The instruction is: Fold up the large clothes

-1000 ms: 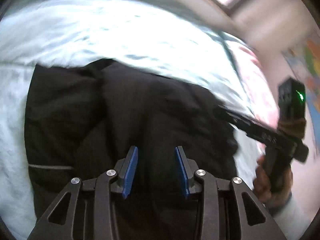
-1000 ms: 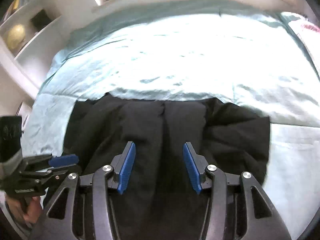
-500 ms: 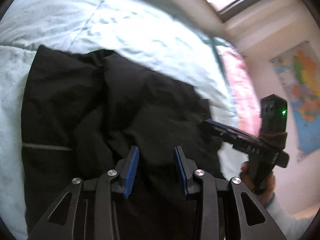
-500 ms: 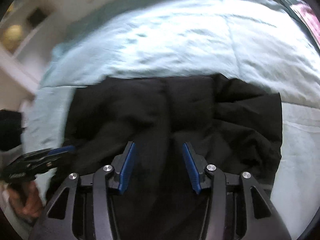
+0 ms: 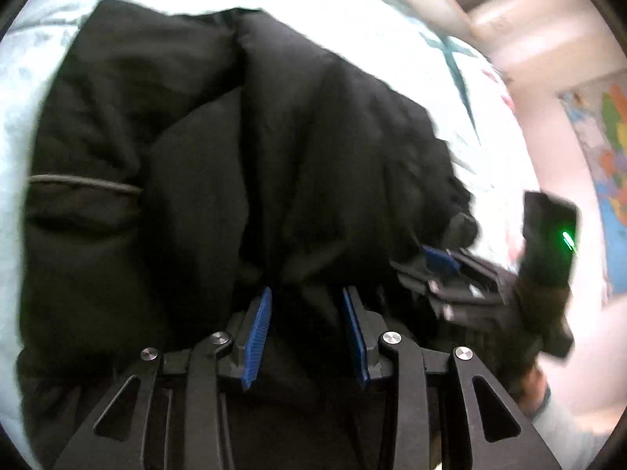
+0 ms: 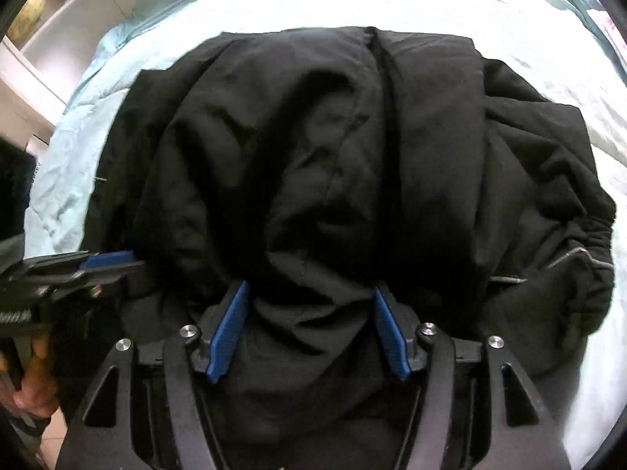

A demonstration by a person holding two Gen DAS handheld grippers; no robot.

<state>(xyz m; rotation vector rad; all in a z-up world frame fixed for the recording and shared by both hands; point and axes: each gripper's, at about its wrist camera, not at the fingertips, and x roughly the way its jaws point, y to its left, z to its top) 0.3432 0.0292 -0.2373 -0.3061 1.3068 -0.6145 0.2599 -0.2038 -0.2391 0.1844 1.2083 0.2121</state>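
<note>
Left wrist view: the black jacket (image 5: 243,149) lies bunched on the pale bed (image 5: 23,90), sleeves apparently folded in. The left gripper (image 5: 305,305) stands part-open at six o'clock, fabric between, grip uncertain.

Right wrist view: the right gripper (image 6: 309,313) is opening around the hem; final folding remains.

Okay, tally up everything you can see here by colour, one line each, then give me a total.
Black: 3, the jacket, left gripper, right gripper
Light blue-green: 1, the bedspread
Multicoloured: 1, the wall map
Total: 5
</note>
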